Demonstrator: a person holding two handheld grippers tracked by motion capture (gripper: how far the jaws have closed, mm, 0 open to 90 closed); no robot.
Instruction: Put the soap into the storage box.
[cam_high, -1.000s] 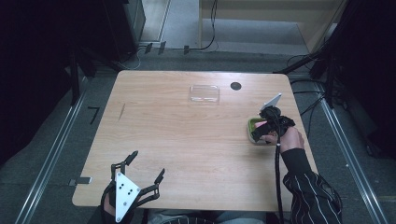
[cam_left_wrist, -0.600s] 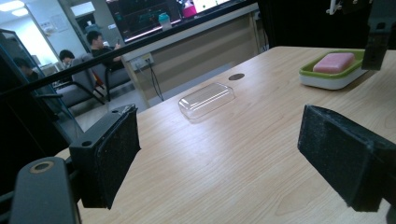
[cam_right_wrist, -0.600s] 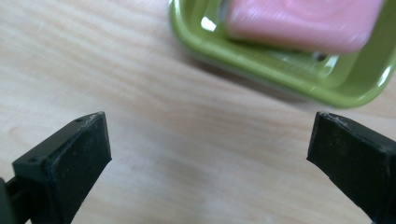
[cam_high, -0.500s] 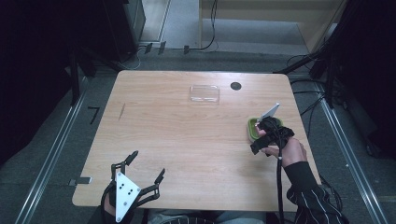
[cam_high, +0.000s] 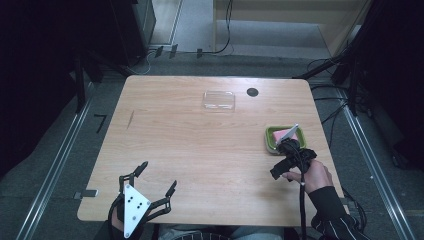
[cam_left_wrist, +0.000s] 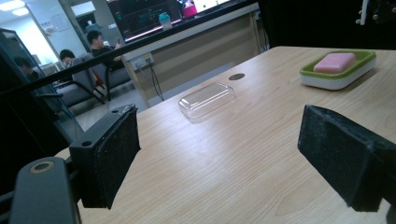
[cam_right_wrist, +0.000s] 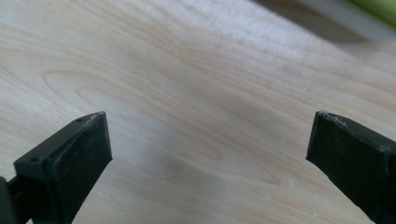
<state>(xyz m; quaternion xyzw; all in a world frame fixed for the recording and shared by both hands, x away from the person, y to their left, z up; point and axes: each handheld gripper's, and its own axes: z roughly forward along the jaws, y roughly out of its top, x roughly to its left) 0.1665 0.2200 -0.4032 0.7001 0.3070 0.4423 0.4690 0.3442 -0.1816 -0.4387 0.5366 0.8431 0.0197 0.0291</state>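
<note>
A: How does the soap dish look at this moment?

B: It is a rectangular green soap dish with a white base (cam_high: 270, 141), and a pink bar of soap (cam_left_wrist: 334, 62) lies flat inside it. It stands near the right edge of the light wooden table (cam_high: 200, 145). The left gripper view shows the whole of it, upright, with nothing on top.

A: And the right gripper?

B: The right gripper (cam_high: 283, 168) is just beside the dish, on the near side, and its grey plate reaches over the dish in the high view. Its jaws are spread wide. In the right gripper view there is only bare wood between them; they hold nothing, and the green rim (cam_right_wrist: 379, 8) is in the far corner.

A: The left gripper?

B: The left gripper (cam_high: 157, 177) is at the near left corner of the table, well apart from the dish. Its jaws are also spread wide and hold nothing.

A: Anything else on the table?

B: A clear plastic rectangular lid (cam_high: 218, 100) lies near the far edge, beside a small dark round hole (cam_high: 252, 92).
</note>
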